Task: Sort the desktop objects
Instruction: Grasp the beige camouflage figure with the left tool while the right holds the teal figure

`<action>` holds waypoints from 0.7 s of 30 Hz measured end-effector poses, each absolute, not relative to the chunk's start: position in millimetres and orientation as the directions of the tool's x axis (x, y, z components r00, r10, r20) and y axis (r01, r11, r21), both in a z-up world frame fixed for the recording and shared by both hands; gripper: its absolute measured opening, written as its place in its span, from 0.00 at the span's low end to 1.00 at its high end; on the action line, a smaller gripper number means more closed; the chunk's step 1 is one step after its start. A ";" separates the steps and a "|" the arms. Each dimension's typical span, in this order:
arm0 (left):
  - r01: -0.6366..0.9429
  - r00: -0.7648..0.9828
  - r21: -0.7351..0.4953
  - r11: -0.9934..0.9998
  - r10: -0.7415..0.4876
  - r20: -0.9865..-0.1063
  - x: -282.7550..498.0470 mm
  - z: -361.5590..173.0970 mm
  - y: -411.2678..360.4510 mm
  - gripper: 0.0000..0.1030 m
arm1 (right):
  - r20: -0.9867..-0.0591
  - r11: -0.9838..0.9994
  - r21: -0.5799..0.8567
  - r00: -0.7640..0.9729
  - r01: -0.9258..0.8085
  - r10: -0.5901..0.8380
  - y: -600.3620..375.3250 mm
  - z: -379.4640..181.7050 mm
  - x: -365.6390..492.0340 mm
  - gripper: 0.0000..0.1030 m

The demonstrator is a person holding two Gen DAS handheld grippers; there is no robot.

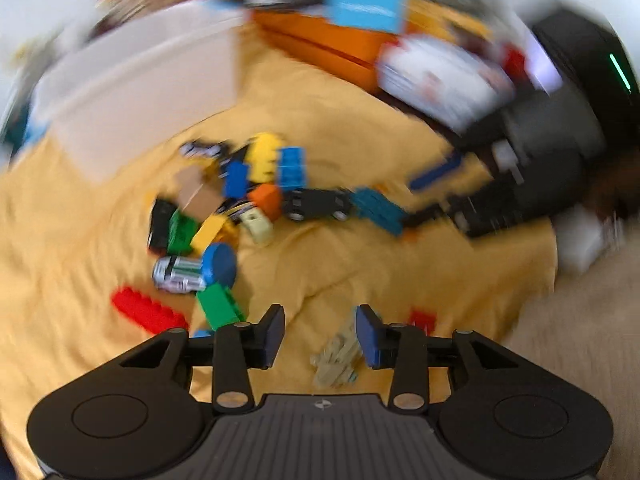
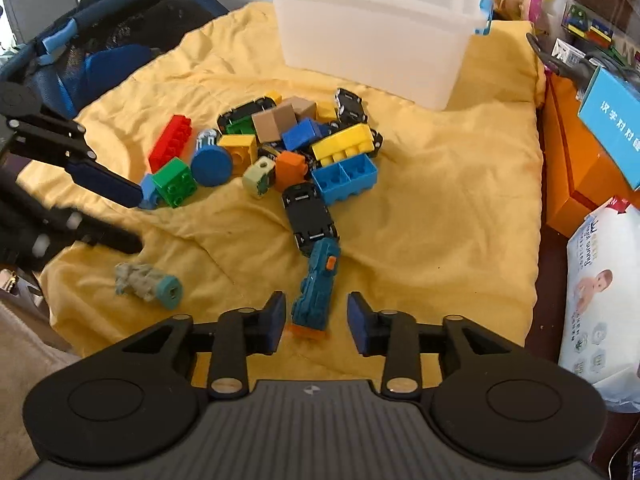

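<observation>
**Toys heaped on a yellow cloth, both grippers apart and holding nothing**

Left wrist view: the picture was smeared by motion blur. The left gripper [image 1: 320, 330] stood with its two blue pads parted and nothing pressed between them; a pale grey-green toy figure [image 1: 338, 354] lay on the yellow cloth [image 1: 400, 272] below the gap, nearer the right pad. Ahead lay the toy pile [image 1: 248, 200]; exact counts were unsure in the blur. One red brick [image 1: 148, 312] lay alone at the left, one green brick [image 1: 220, 306] beside one blue disc [image 1: 219, 264] and a silvery cylinder [image 1: 176, 274]. One white storage bin [image 1: 140, 92] sat beyond. Only this view showed a second small red piece [image 1: 422, 320] by the right pad.

Right wrist view: sharp. The right gripper [image 2: 317, 322] was released, its jaws apart around, but not pressing, one teal toy vehicle [image 2: 316, 292] with orange trim, which lay lengthwise on the cloth [image 2: 440, 220]. One black toy car [image 2: 310, 216] touched the vehicle's far end. In the pile [image 2: 288, 148] I counted one long red brick [image 2: 170, 142], one green brick [image 2: 175, 182], one blue disc [image 2: 211, 166], one yellow long brick [image 2: 344, 144], one light-blue brick [image 2: 346, 178], one orange block [image 2: 291, 168] and two tan blocks [image 2: 276, 122]. The left gripper [image 2: 136, 216] entered from the left, open, with the figure [image 2: 146, 282] lying just below it. The bin [image 2: 376, 36], translucent with blue clips, stood empty-looking at the cloth's far edge. Only this view showed its shape clearly.
</observation>
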State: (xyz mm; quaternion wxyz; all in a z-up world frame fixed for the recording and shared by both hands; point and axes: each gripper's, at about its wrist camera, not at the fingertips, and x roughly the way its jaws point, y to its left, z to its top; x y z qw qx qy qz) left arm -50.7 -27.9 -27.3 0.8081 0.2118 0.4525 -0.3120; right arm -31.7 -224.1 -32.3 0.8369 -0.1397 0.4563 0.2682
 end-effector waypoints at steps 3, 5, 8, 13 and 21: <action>0.778 0.356 0.111 0.618 -0.287 -0.889 -54.9 -37.5 -37.7 0.42 | -0.835 0.819 0.016 0.443 -0.574 0.326 -224.2 -28.6 -33.2 0.37; 0.803 0.307 0.093 0.588 -0.276 -0.911 -49.6 -48.1 -41.0 0.40 | -0.836 0.817 0.027 0.436 -0.576 0.335 -223.2 -28.9 -33.6 0.37; 0.807 0.275 0.053 0.588 -0.295 -0.915 -42.6 -65.1 -42.1 0.35 | -0.845 0.833 0.051 0.420 -0.551 0.330 -221.5 -32.5 -32.1 0.37; 0.637 0.280 -0.133 0.759 -0.389 -0.878 -28.2 -68.1 -16.5 0.26 | -0.856 0.879 0.029 0.442 -0.477 0.268 -213.6 -43.8 -22.3 0.37; 0.457 0.535 -0.085 0.885 -0.350 -0.769 -26.4 -6.0 5.4 0.26 | -0.860 0.856 0.002 0.436 -0.517 0.266 -208.8 -40.9 -30.7 0.24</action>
